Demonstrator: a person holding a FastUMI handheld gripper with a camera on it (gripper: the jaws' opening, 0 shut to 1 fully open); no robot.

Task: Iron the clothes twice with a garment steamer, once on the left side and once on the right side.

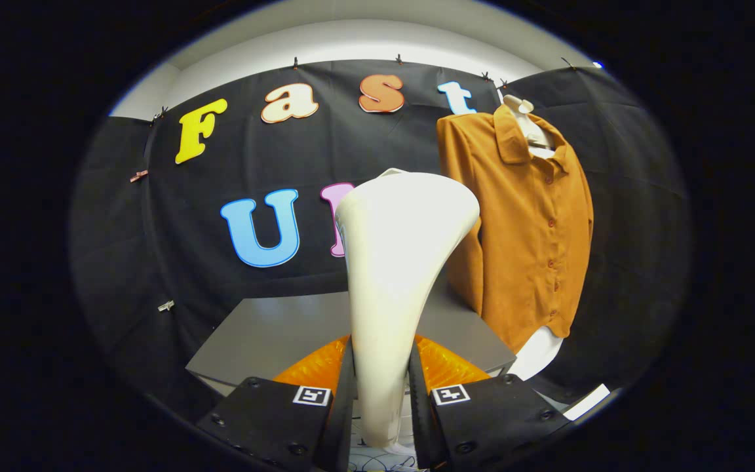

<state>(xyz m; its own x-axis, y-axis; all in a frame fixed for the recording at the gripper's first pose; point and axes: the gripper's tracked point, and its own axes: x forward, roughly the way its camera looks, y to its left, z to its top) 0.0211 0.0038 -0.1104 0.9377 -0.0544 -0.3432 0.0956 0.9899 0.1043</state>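
Steamer in hand, approach under way, by my read! The gripper has its fingers clamped tight on the neck of the white garment steamer, no gap either side. Its long axis runs straight ahead of the fingers, flared head tipping toward one o'clock. The rust-brown shirt hangs on a white mannequin at two o'clock, beyond the grey table, well apart from the head. Next call: swing right, close in, square the head to the fabric.
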